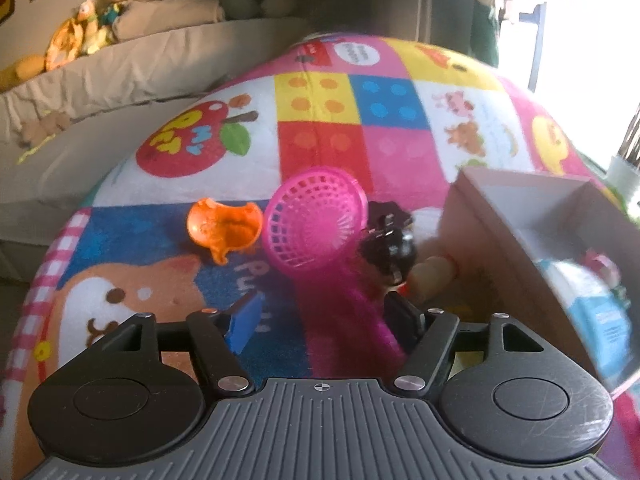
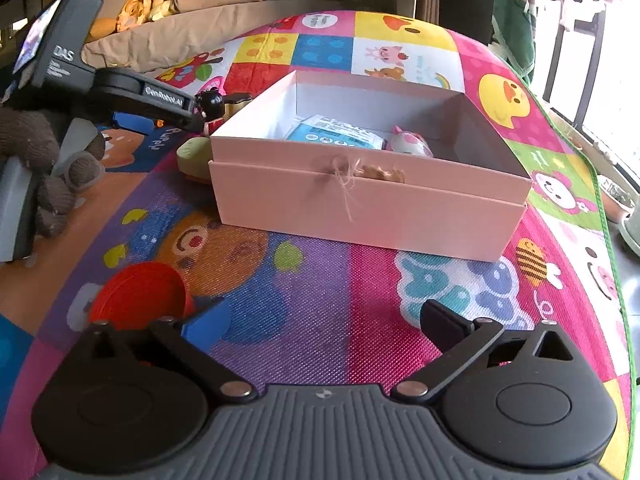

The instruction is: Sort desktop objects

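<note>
My left gripper (image 1: 324,316) is open around the handle of a pink toy strainer (image 1: 316,222) that lies on the play mat; the jaws stand apart from the handle. An orange toy piece (image 1: 224,226) lies left of the strainer. A small black-haired doll (image 1: 386,248) stands right of it, beside the pink box (image 1: 520,248). My right gripper (image 2: 326,326) is open and empty above the mat, in front of the pink box (image 2: 360,204). The box holds a blue-and-white packet (image 2: 336,132) and a pink toy (image 2: 408,142). The left gripper (image 2: 176,114) shows beside the doll (image 2: 210,106).
A red round lid (image 2: 138,294) lies on the mat by my right gripper's left finger. A green-and-tan object (image 2: 192,156) lies against the box's left side. A sofa with plush toys (image 1: 88,28) stands behind the mat. The mat's right edge (image 2: 600,184) borders a window sill.
</note>
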Available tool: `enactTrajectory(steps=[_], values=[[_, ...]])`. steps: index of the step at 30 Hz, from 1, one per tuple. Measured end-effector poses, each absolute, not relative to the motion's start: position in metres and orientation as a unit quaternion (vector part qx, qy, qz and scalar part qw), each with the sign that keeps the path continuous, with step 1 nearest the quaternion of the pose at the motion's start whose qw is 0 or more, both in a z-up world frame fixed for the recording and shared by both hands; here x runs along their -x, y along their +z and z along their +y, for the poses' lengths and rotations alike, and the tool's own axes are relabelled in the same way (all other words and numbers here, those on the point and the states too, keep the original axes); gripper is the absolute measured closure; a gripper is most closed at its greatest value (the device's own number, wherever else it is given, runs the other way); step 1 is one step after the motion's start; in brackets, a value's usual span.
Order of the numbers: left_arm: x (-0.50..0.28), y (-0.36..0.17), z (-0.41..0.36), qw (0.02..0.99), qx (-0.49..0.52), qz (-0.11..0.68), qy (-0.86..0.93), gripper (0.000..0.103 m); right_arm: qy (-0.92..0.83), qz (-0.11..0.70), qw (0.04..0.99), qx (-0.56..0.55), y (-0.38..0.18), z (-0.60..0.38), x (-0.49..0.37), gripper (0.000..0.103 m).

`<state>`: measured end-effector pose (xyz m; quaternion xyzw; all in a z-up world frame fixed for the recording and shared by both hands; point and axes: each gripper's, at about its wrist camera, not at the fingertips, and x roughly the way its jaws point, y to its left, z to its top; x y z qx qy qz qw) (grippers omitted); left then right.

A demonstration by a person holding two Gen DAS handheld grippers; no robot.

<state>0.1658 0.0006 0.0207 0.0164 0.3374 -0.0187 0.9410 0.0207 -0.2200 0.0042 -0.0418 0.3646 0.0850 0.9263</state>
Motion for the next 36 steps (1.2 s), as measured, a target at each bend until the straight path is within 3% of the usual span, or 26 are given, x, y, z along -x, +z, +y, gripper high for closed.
enactTrajectory(steps=[7, 11, 14, 15, 16, 18, 21, 24, 25, 26, 28, 36], values=[[-0.16, 0.015, 0.031, 0.938, -0.086, 0.329, 0.063, 0.031, 0.089, 0.365, 0.926, 0.036, 0.004, -0.221, -0.021, 0.001], [-0.159, 0.03, 0.062, 0.941, 0.004, 0.336, 0.035, 0.031, 0.095, 0.365, 0.926, 0.036, 0.004, -0.221, -0.02, 0.001], [-0.177, 0.046, 0.072, 0.94, 0.086, 0.331, -0.005, 0.026, 0.096, 0.364, 0.926, 0.036, 0.004, -0.22, -0.02, 0.001], [-0.186, 0.05, 0.073, 0.94, 0.099, 0.325, -0.006, 0.018, 0.096, 0.364, 0.926, 0.036, 0.004, -0.22, -0.019, 0.001], [-0.194, 0.053, 0.072, 0.943, 0.099, 0.318, 0.0, 0.01, 0.095, 0.364, 0.926, 0.036, 0.004, -0.22, -0.019, 0.001], [-0.214, 0.055, 0.066, 0.949, 0.066, 0.305, 0.033, 0.01, 0.094, 0.362, 0.927, 0.036, 0.005, -0.22, -0.018, 0.001], [-0.243, 0.046, 0.059, 0.945, 0.03, 0.323, 0.041, 0.017, 0.092, 0.364, 0.926, 0.032, 0.004, -0.221, -0.019, 0.001], [-0.258, 0.032, 0.061, 0.937, 0.022, 0.345, 0.059, 0.031, 0.092, 0.365, 0.926, 0.031, 0.004, -0.222, -0.02, 0.001], [-0.259, 0.029, 0.062, 0.935, 0.023, 0.348, 0.061, 0.043, 0.092, 0.365, 0.926, 0.031, 0.004, -0.222, -0.02, 0.001], [-0.258, 0.025, 0.065, 0.934, 0.023, 0.352, 0.059, 0.044, 0.092, 0.365, 0.926, 0.031, 0.004, -0.222, -0.02, 0.001], [-0.253, 0.021, 0.067, 0.932, 0.02, 0.359, 0.05, 0.085, 0.093, 0.365, 0.926, 0.031, 0.004, -0.222, -0.02, 0.001], [-0.155, 0.032, 0.05, 0.931, 0.005, 0.365, -0.018, 0.09, 0.106, 0.349, 0.931, 0.028, 0.007, -0.223, -0.015, 0.002]])
